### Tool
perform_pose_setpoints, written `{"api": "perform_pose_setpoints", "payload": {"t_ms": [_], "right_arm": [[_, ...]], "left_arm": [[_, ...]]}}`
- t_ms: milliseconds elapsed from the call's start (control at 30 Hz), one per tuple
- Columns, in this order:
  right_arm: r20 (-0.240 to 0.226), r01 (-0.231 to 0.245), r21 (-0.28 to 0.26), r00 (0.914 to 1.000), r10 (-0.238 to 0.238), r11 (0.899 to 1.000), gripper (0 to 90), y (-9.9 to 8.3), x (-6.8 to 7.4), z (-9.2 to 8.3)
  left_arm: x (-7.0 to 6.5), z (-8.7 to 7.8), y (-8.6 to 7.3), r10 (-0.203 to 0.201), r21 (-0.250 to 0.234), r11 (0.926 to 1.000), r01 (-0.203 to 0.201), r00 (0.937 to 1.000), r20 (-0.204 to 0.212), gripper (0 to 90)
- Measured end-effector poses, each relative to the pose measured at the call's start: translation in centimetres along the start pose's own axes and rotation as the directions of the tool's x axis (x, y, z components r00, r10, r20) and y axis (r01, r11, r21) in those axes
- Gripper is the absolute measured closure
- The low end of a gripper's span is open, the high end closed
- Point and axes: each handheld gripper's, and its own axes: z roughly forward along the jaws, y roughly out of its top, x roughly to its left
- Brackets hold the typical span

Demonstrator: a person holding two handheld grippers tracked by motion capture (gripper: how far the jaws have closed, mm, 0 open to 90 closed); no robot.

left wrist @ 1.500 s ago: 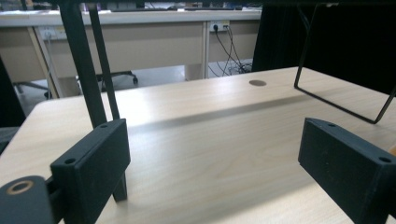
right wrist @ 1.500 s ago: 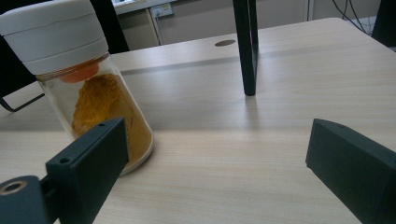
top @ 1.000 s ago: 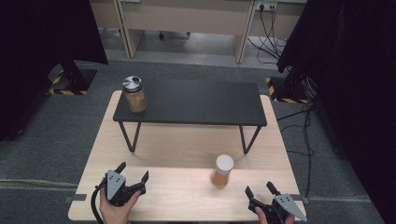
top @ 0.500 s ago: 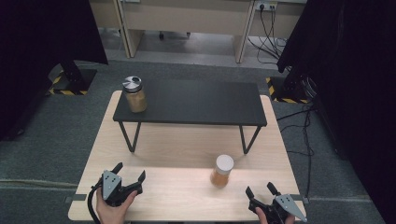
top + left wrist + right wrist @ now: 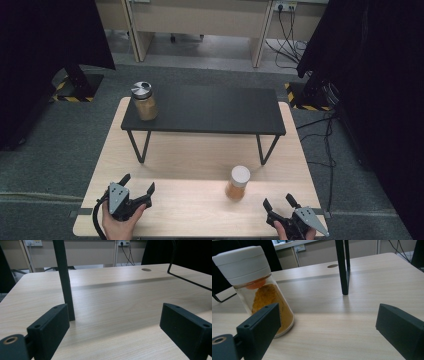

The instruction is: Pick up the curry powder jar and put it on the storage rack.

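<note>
A pale wooden table (image 5: 200, 150) stands on grey carpet, with black curtains to either side and desks beyond. At its near edge the left gripper (image 5: 136, 186) and the right gripper (image 5: 278, 202) sit low over the wood, both with jaws spread wide and nothing between them. Just ahead and to the left of the right one stands the white-lidded jar (image 5: 238, 183) of orange powder, upright on the table, apart from both tongs. In the right gripper view this jar (image 5: 259, 287) lies off towards the left jaw (not centred), so a good grasp likely means swinging that hand left until the glass body sits squarely between the jaws, below the lid. Farther back, the black shelf (image 5: 210, 112) carries a metal-lidded jar (image 5: 144, 101) at its left end.
</note>
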Motion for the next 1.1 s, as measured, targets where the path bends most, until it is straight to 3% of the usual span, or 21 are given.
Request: {"api": "perform_pose_setpoints", "payload": {"t_ms": [300,467,600,733,900,1100], "right_arm": [[0.004,0.023,-0.028,0.9997,-0.023,0.999,6.2,0.3,0.6,-1.0],[-0.054,0.070,-0.064,0.9959,-0.073,0.996,6.2,1.1,1.6,-1.1],[-0.109,0.112,-0.086,0.9866,-0.121,0.990,6.1,1.8,3.0,-0.8],[-0.145,0.169,-0.095,0.9727,-0.181,0.981,6.1,2.6,4.3,0.2],[-0.158,0.200,-0.099,0.9642,-0.213,0.975,6.1,3.3,5.2,2.0],[-0.160,0.205,-0.092,0.9629,-0.218,0.974,6.1,3.4,5.5,3.7]], "left_arm": [[0.0,0.3,0.1,-0.001,-0.001,1.0000,0.001,0.9999,0.010,8.3],[0.0,0.4,0.0,-0.001,0.007,1.0000,0.001,0.9999,0.012,8.3],[-0.2,0.5,-0.1,0.005,0.011,0.9999,-0.005,0.9998,0.019,8.3],[-0.3,0.5,0.0,0.010,0.014,0.9999,-0.010,0.9997,0.022,8.3],[-0.3,0.3,0.1,0.009,0.006,0.9999,-0.009,0.9998,0.020,8.3],[-0.2,0.3,0.1,0.006,0.005,1.0000,-0.006,0.9998,0.019,8.3]]}}
